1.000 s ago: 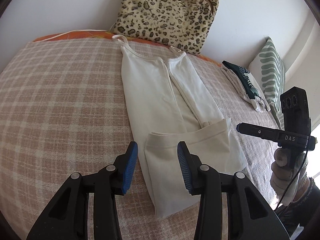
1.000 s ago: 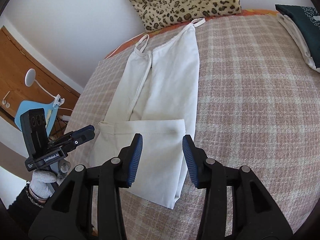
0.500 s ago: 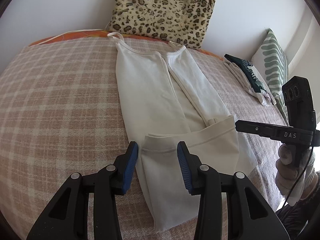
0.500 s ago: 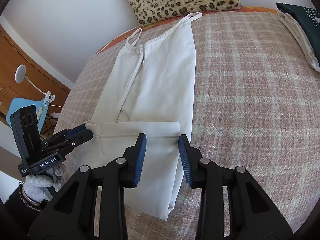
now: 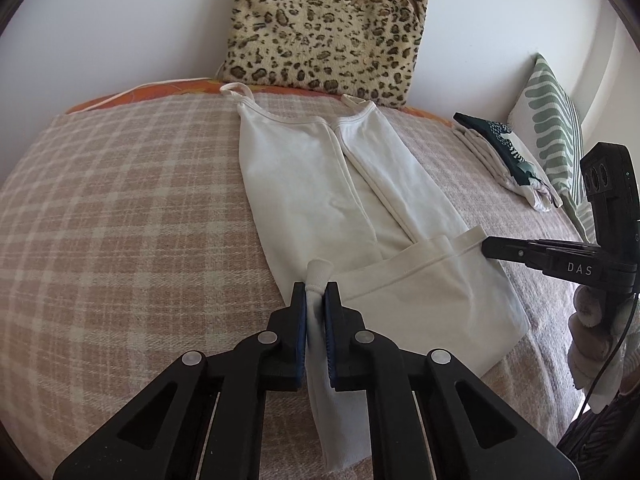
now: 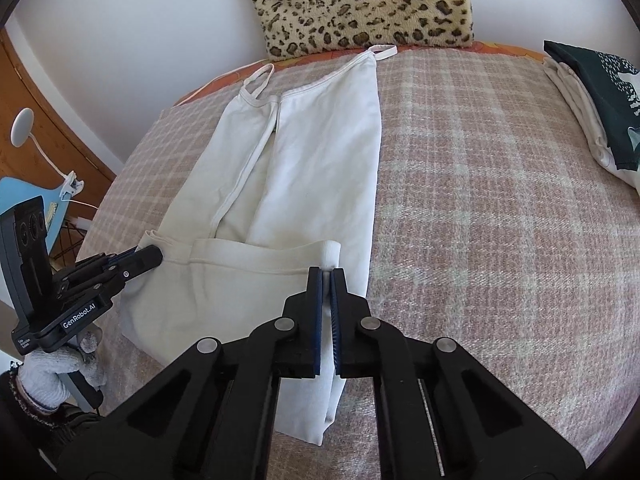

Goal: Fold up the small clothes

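Between the blue-padded fingers [image 5: 332, 320] of the left gripper [image 5: 316, 300] a bunched corner of the white camisole [image 5: 304, 176] is pinched, at the near left end of its turned-up hem; the log-free look of it is fingers drawn nearly together with cloth squeezed up between them, and they are closing on it. At the hem's other end the right gripper [image 6: 326, 280] has its fingers [image 6: 316, 304] clamped tight on the opposite corner, a small roll of fabric standing above the tips. The camisole lies lengthwise on the bed [image 5: 120, 208], straps toward the wall, both long sides folded inward, the bottom edge doubled back over the body. Nothing lies across the garment or between it and the grippers. Beyond the straps a leopard-print cushion [image 5: 324, 28] leans on the wall. Off to the right sits a small stack of folded clothes [image 6: 592, 100], dark green on top, well apart from the camisole, with a green-leaf pillow [image 5: 556, 128] behind it. From the right wrist view a wooden door and a blue chair [image 6: 36, 200] with a clip lamp show past the bed's edge. Both grippers tilt downward over the near edge of the bed, each held by a gloved hand [image 6: 52, 368]
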Available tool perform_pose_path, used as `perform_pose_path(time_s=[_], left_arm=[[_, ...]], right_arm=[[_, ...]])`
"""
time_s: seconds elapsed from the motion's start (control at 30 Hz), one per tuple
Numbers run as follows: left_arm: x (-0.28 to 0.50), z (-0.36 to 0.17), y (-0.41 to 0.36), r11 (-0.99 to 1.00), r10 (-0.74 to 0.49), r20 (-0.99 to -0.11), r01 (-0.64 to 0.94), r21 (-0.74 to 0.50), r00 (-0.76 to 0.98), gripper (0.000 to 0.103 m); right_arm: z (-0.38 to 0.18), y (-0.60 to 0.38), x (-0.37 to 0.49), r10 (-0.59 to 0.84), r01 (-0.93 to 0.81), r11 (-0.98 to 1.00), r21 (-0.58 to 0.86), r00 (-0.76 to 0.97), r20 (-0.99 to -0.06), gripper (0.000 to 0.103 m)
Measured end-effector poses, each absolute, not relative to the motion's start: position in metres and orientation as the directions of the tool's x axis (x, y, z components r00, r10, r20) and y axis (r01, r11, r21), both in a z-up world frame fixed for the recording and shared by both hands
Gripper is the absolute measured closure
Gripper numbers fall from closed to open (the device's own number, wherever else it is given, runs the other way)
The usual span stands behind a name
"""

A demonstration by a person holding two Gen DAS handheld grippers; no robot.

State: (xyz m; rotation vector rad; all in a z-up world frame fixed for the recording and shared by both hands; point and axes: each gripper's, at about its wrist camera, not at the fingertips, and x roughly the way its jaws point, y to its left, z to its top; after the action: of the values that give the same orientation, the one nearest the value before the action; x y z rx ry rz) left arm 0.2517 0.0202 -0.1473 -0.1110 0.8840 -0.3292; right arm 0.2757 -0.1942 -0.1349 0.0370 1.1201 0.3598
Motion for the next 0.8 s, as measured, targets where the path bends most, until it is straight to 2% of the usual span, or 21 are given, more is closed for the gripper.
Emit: perform_pose_path(time_s=[0.13,0.2,0.33,0.5,0.63,0.8], left_arm=[[0.254,-0.149,0.027,0.952,-0.305,-0.751,0.200,-0.230,0.586,0.088],[0.255,-0.145,0.031,0.959,-0.285,-0.758,0.170,-0.229,0.587,0.077],[0.247,-0.132,0.036,0.961,-0.275,-0.734,0.161,-0.224,0.620,0.076],[0.224,-0.118,0.014,0.931,-0.362,-0.691,0.285,-0.229,0.626,0.076],[0.212,-0.128,-0.010,0.912,-0.380,-0.719,0.366,-0.186,0.582,0.076],[0.206,-0.145,-0.018,0.917,-0.330,-0.758,0.383,-0.116,0.563,0.073]], right_arm=[[-0.143,-0.191,0.275,0.250,-0.273,0.950,0.152,0.375,-0.893,0.098],[-0.143,-0.190,0.274,0.219,-0.274,0.955,0.117,0.383,-0.897,0.098],[-0.129,-0.185,0.264,0.190,-0.293,0.954,0.061,0.437,-0.879,0.096],[-0.113,-0.163,0.236,0.342,-0.443,0.887,0.131,0.440,-0.830,0.096],[-0.122,-0.147,0.223,0.375,-0.510,0.849,0.142,0.391,-0.840,0.096],[-0.146,-0.140,0.215,0.301,-0.525,0.848,0.069,0.371,-0.879,0.096]])
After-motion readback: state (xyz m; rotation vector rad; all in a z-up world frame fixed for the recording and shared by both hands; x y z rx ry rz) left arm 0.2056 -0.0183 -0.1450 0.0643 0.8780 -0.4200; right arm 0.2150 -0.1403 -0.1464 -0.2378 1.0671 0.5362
